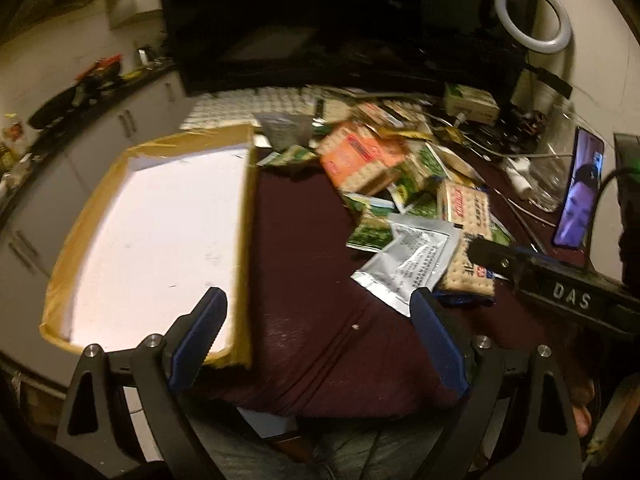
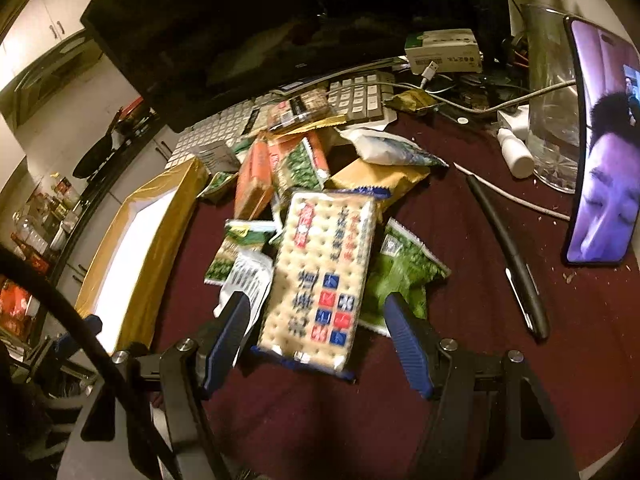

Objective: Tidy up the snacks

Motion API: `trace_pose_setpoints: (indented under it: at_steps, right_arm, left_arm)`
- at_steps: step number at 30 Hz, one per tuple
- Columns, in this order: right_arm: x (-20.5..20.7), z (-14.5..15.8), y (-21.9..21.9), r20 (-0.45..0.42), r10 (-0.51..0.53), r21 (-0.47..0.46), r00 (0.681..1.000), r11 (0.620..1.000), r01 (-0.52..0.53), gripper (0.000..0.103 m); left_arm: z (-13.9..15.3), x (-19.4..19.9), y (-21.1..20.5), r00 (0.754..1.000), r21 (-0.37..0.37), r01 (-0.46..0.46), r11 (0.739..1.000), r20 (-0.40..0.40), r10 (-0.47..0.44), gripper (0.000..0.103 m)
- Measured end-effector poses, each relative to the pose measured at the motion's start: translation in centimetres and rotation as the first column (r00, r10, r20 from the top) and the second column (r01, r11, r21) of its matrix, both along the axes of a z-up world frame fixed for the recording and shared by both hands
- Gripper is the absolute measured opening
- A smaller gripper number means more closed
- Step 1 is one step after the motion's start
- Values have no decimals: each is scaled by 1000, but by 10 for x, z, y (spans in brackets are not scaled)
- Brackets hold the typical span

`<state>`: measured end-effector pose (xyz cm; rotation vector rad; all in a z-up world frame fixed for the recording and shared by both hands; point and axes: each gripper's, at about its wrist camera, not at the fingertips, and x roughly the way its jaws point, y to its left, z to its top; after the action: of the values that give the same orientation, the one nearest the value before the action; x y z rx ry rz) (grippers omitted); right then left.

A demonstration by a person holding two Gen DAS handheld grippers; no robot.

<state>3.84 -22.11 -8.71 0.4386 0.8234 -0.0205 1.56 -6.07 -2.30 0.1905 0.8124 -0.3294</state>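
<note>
Right wrist view: the cracker packet point(image 2: 320, 276) lies at centre frame atop the snack pile point(image 2: 304, 168), between the wide-open right gripper point(image 2: 316, 312) – pads not touching. Left wrist view: the left gripper point(image 1: 320, 308) gapes empty – cardboard box point(image 1: 152, 236) at left.

Bare cloth point(image 1: 304, 280) between box point(image 1: 244, 240) and (seemingly loose) snack pile point(image 2: 320, 216)

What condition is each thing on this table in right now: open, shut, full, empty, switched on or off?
Left gripper: open, holding nothing.
Right gripper: open, astride the cracker packet, pads not pressing.
Cracker packet: sealed, lying flat on the pile.
Cardboard box: open, nothing in it.
Phone: switched on, propped upright.
Monitor: dark.
Ring light: appears unlit.
Snack pile: unsorted, heaped on the cloth.
</note>
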Motion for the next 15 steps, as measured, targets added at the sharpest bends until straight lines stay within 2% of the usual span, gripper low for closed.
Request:
trace_pose_setpoints:
  at_steps: [4, 8, 13, 15]
  right_arm:
    - [10, -3, -4, -7, -19, -14, 1000, 1000, 19, 65]
    - [23, -2, -6, -6, -20, 2, 1000, 1000, 20, 65]
    - [40, -4, -3, -20, -10, -30, 1000, 1000, 9, 65]
    - [42, -8, -3, -33, 0, -49, 999, 999, -1, 60]
  left_arm:
    - [-6, 5, -4, 1000, 3, 30, 1000, -9, -30, 93]
    - [-13, 6, -10, 996, 11, 87, 996, -30, -86, 93]
    - [-21, 11, -32, 980, 12, 193, 981, -59, -192, 93]
    - [-24, 19, -42, 975, 26, 213, 977, -73, -211, 93]
